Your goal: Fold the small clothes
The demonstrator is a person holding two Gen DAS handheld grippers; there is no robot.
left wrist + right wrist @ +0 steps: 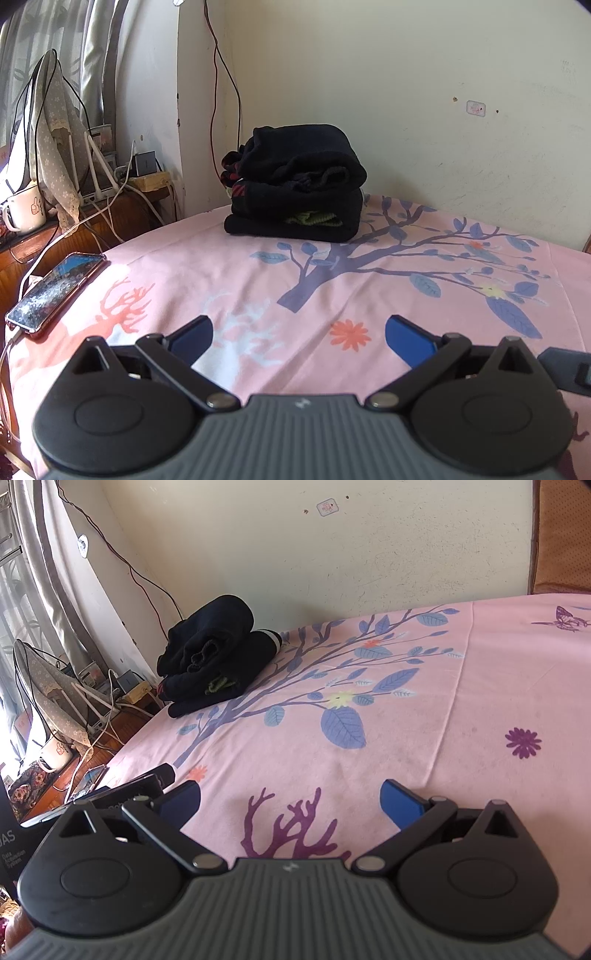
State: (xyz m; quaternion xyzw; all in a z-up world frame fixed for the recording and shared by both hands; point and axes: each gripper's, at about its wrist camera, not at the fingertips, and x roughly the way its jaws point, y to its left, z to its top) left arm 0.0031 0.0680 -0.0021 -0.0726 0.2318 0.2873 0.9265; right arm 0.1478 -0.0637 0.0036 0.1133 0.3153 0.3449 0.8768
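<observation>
A stack of folded dark clothes [295, 188] sits on the pink printed bedsheet [258, 273] at the far side, close to the wall; a bit of green fabric shows between the layers. It also shows in the right wrist view [214, 661] at the far left of the bed. My left gripper [299, 332] is open and empty, low over the sheet, well short of the stack. My right gripper [290, 801] is open and empty over the sheet, also far from the stack. Part of the left gripper [144, 782] shows to its left.
A phone [55, 288] on a charging cable lies at the bed's left edge. Left of the bed a wooden side table [110, 218] holds a mug [26, 210], a router, cables and a cloth-covered fan. The wall [406, 110] runs behind the bed.
</observation>
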